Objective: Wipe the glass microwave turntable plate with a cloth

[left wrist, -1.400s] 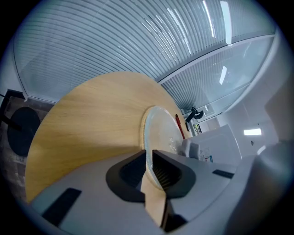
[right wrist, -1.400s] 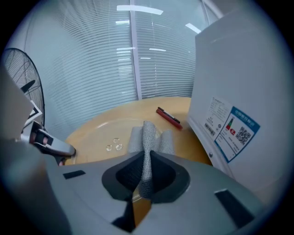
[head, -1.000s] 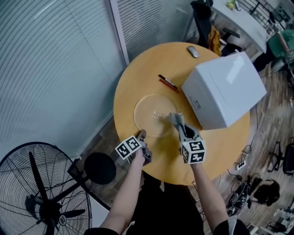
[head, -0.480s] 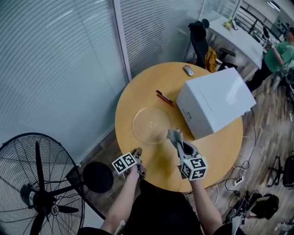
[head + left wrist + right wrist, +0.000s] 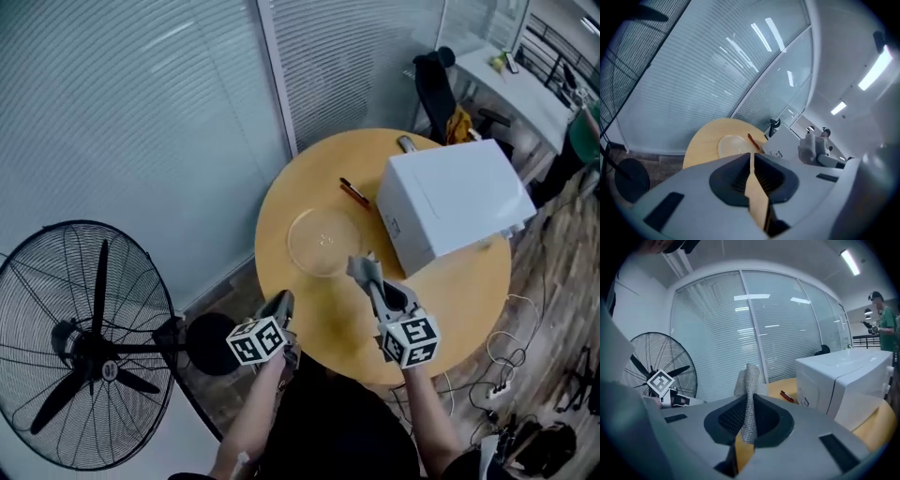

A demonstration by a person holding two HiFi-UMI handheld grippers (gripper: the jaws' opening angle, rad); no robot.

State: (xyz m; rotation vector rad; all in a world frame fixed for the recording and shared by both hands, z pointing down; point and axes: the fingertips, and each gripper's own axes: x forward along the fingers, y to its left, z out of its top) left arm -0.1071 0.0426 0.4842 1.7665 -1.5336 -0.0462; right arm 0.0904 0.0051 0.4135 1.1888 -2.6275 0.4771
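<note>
R tool (image 5: 368,278) is clenching grey mesh cloth (image 5: 360,268); L tool (image 5: 282,302) is closing, empty. Not wiping now; next, cloth prob. needs pressing onto round clear glass plate (image 5: 323,241), mid-frame.

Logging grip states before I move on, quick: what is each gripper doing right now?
Left gripper: jaws closing, nearly together, nothing between them.
Right gripper: shut on the cloth.

Round table (image 5: 464,295): glass plate (image 5: 323,241), pen (image 5: 354,193), microwave (image 5: 455,216)
</note>
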